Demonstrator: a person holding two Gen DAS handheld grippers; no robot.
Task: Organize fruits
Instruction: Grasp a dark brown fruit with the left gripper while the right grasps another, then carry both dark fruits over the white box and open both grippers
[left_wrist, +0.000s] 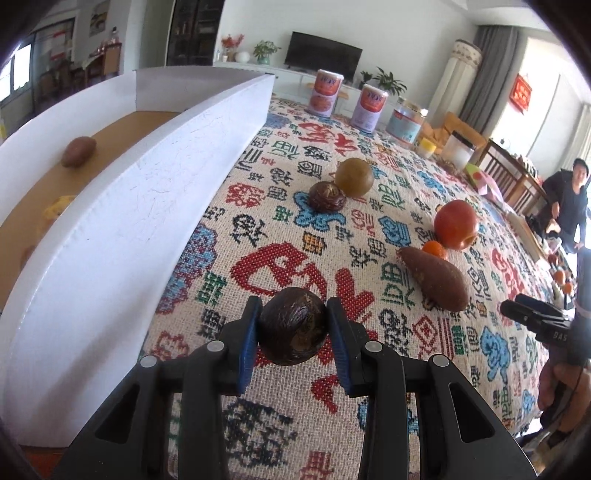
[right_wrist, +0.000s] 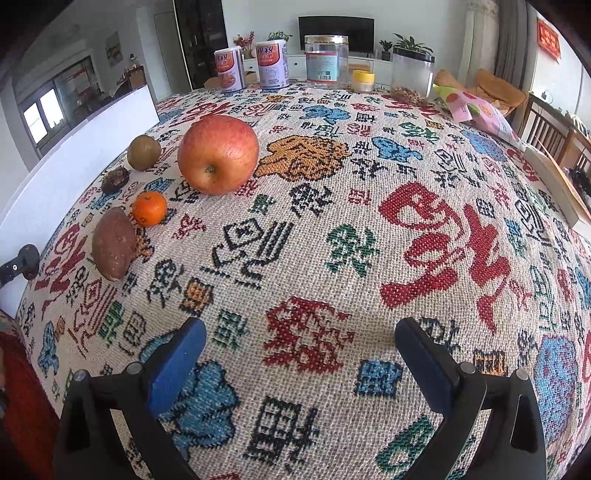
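The left tool (left_wrist: 291, 326) is clamped on a dark brown round fruit (left_wrist: 293, 325), pinched between its blue pads (left_wrist: 248, 341) just above the patterned cloth of the table (left_wrist: 280, 236). The right tool (right_wrist: 301, 354) hangs with its jaws spread wide and nothing between them, over a bare stretch of cloth.

Close on the left tool's left side rises the white wall of a cardboard box (left_wrist: 122, 206), running away from near to far. Inside it, on the brown floor, lie a brown sweet potato (left_wrist: 78, 151) towards the far end and a yellow item (left_wrist: 55, 212) nearer, mostly hidden by the wall.

Ahead and to the right of the held fruit lies another sweet potato (left_wrist: 436, 282), with a small orange (left_wrist: 435, 249) touching its far end and a red apple (left_wrist: 455, 223) just beyond. Further off sit a second dark round fruit (left_wrist: 327, 196) and a greenish-brown round fruit (left_wrist: 354, 177), touching each other. Open cloth lies between the held fruit and these.

At the table's far edge stand two labelled cans (right_wrist: 272, 63), a clear jar (right_wrist: 327, 61), a small yellow-lidded jar (right_wrist: 363, 81) and a dark-lidded jar (right_wrist: 413, 74), with a pink packet (right_wrist: 480, 110) to the right. A person (left_wrist: 570, 195) sits beyond the table's right edge.
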